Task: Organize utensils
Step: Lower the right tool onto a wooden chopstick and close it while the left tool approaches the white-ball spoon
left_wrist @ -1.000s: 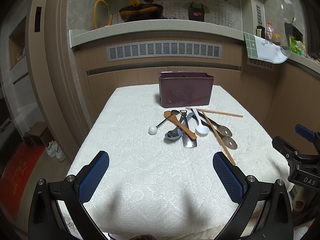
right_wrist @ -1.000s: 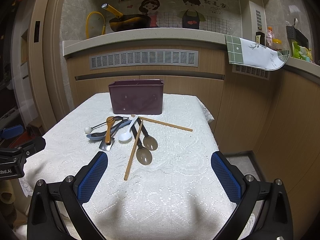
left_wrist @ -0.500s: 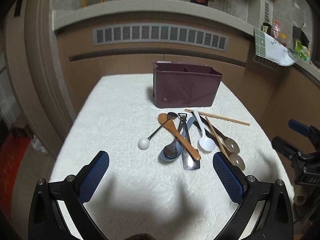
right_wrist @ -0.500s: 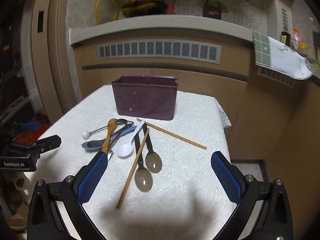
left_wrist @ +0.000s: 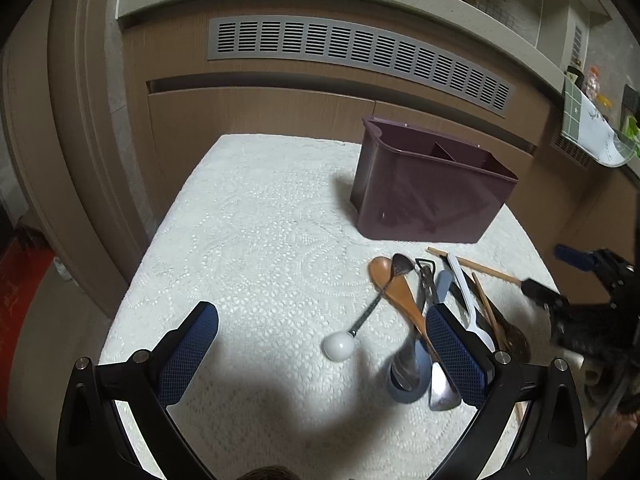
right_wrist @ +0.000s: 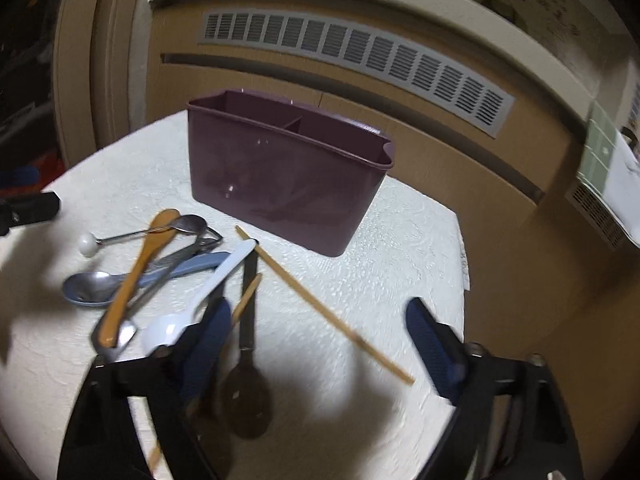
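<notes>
A dark purple two-compartment holder (left_wrist: 428, 196) (right_wrist: 280, 176) stands on the white cloth. In front of it lies a pile of utensils: a wooden spoon (left_wrist: 396, 292) (right_wrist: 136, 272), a white-knobbed metal spoon (left_wrist: 340, 346) (right_wrist: 86, 245), a blue spoon (right_wrist: 132, 280), a white spoon (left_wrist: 468, 304) (right_wrist: 200, 296), dark spoons (right_wrist: 246, 392) and chopsticks (right_wrist: 320, 308). My left gripper (left_wrist: 320, 356) is open above the cloth, just left of the pile. My right gripper (right_wrist: 320, 344) is open over the chopstick and dark spoons.
The table (left_wrist: 256, 232) has a white lace cloth and sits against a wooden counter front with a grey vent (left_wrist: 360, 52). The table's right edge (right_wrist: 460, 248) drops off near the holder. A green-and-white cloth (left_wrist: 588, 132) hangs from the counter at right.
Both grippers have moved forward and down toward the utensil pile. The utensils and holder have not moved. Both stay open.
</notes>
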